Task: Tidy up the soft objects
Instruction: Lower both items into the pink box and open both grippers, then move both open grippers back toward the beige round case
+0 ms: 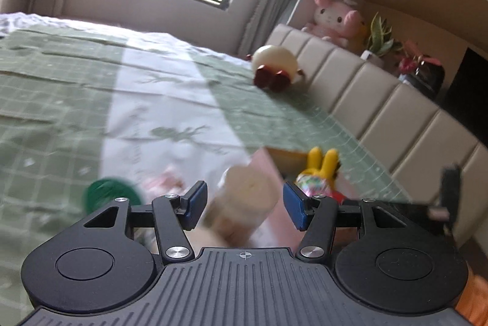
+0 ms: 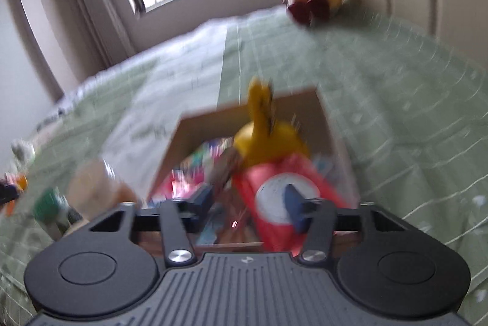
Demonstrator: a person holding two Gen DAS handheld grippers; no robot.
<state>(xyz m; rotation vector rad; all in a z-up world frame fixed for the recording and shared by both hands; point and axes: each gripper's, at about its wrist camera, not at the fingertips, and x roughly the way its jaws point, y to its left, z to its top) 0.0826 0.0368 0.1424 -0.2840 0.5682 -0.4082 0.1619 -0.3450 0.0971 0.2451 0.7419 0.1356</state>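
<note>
In the left wrist view my left gripper [image 1: 244, 201] is open, low over the bed. A blurred beige soft toy [image 1: 244, 197] lies between its blue pads, and neither pad presses on it. A green round thing [image 1: 113, 194] lies to its left. My right gripper [image 2: 248, 201] is open above a cardboard box [image 2: 323, 124]. A yellow rabbit plush [image 2: 265, 139] with a red body [image 2: 274, 182] sits in the box. The right pad is in front of the red body and the left pad stands clear of it. The rabbit's ears [image 1: 323, 161] also show in the left wrist view.
A cream round plush with dark red feet [image 1: 274, 63] lies by the padded headboard [image 1: 381, 100]. A pink plush [image 1: 335, 17] and potted plants [image 1: 379, 36] stand on the ledge behind it. The bed cover [image 1: 61, 100] is green checked with a white strip. Colourful items fill the box.
</note>
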